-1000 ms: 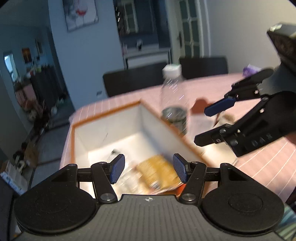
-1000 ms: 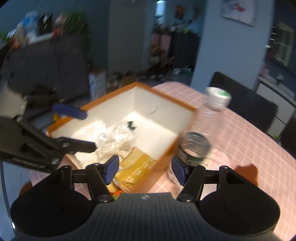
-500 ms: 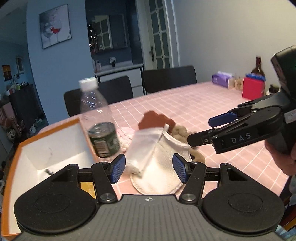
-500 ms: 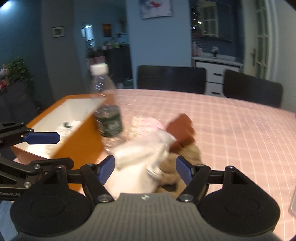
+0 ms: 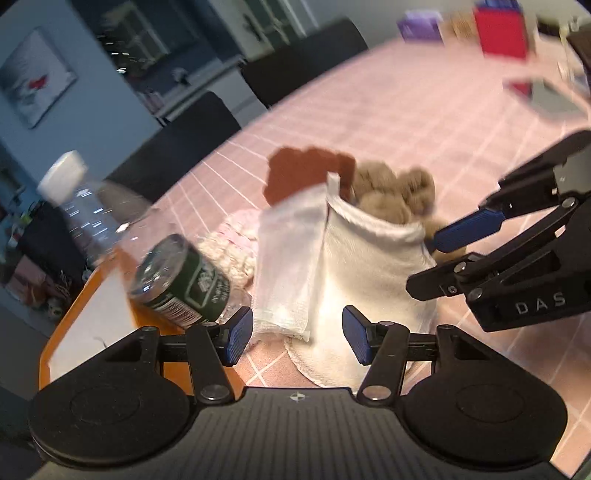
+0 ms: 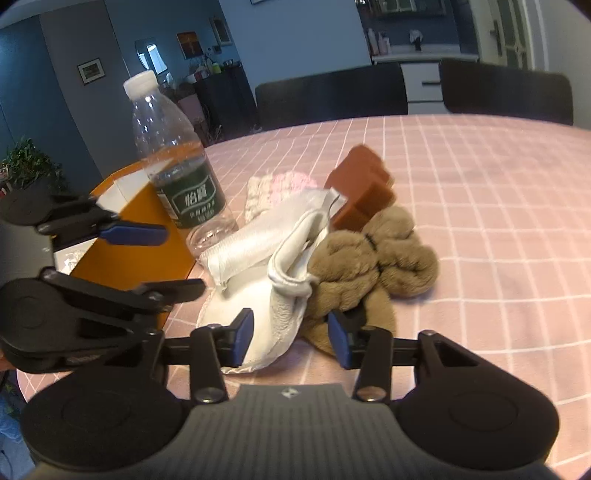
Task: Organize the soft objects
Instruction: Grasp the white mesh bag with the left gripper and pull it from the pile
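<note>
Right wrist view | step: reaching for white cloth beside box | right gripper, left gripper both agape, empty | next: pinch cloth.

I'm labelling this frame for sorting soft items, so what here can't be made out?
- Orange box contents: hidden by its wall, right wrist view; cut off by the left tongs, left wrist view.
- Pink knit item: mostly behind the white cloth.
- Far-end red box: motion-blurred, left wrist view.
</note>
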Tool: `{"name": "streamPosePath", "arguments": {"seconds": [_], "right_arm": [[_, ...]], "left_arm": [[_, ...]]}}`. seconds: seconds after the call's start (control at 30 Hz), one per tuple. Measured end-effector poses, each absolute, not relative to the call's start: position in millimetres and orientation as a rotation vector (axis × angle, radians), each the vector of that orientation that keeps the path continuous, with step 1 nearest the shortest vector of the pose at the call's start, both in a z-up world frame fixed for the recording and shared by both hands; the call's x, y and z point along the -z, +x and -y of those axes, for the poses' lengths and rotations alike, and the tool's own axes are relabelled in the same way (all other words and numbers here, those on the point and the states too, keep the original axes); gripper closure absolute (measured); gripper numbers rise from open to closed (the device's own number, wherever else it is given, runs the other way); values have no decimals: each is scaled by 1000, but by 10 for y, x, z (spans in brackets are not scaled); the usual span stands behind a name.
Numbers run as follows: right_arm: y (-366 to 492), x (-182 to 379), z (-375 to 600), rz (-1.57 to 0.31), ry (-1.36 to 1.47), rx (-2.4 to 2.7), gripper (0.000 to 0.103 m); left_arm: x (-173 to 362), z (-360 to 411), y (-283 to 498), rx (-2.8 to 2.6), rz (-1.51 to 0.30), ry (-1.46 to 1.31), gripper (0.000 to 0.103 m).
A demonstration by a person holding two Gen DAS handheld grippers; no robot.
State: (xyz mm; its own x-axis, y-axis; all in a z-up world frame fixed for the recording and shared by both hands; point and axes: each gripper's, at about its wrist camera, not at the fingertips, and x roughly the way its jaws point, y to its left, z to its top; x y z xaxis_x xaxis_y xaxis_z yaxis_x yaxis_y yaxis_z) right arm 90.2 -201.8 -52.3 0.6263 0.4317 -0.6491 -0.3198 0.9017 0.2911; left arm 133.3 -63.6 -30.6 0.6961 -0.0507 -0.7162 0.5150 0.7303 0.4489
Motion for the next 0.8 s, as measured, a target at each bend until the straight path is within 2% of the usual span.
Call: {"name": "streamPosePath", "arguments": {"seconds": [0.07, 0.2, 0.27, 0.33, 0.47, 0.57, 0.8], "right_arm": [[950, 566, 2006, -797, 166, -439, 66], [1023, 658, 2033, -827, 203, -456, 81], [1036, 678, 2054, -831, 223, -464, 85], [1036, 678, 2054, -829, 221, -473, 92], [999, 634, 2054, -819, 203, -477, 94], [927, 575, 2092, -811, 189, -479, 95], [652, 420, 2236, -781, 134, -463, 95]], "left_arm": [[386, 695, 1436, 341, -772, 731, 40], [536, 792, 1620, 304, -824, 799, 57], [589, 838, 1686, 288, -837, 821, 59], [647, 863, 1733, 268, -862, 836, 68], [676, 858, 1788, 240, -900, 789, 98], [589, 797, 1734, 247, -878, 703, 102], [343, 648, 1247, 294, -812, 538, 103]]}}
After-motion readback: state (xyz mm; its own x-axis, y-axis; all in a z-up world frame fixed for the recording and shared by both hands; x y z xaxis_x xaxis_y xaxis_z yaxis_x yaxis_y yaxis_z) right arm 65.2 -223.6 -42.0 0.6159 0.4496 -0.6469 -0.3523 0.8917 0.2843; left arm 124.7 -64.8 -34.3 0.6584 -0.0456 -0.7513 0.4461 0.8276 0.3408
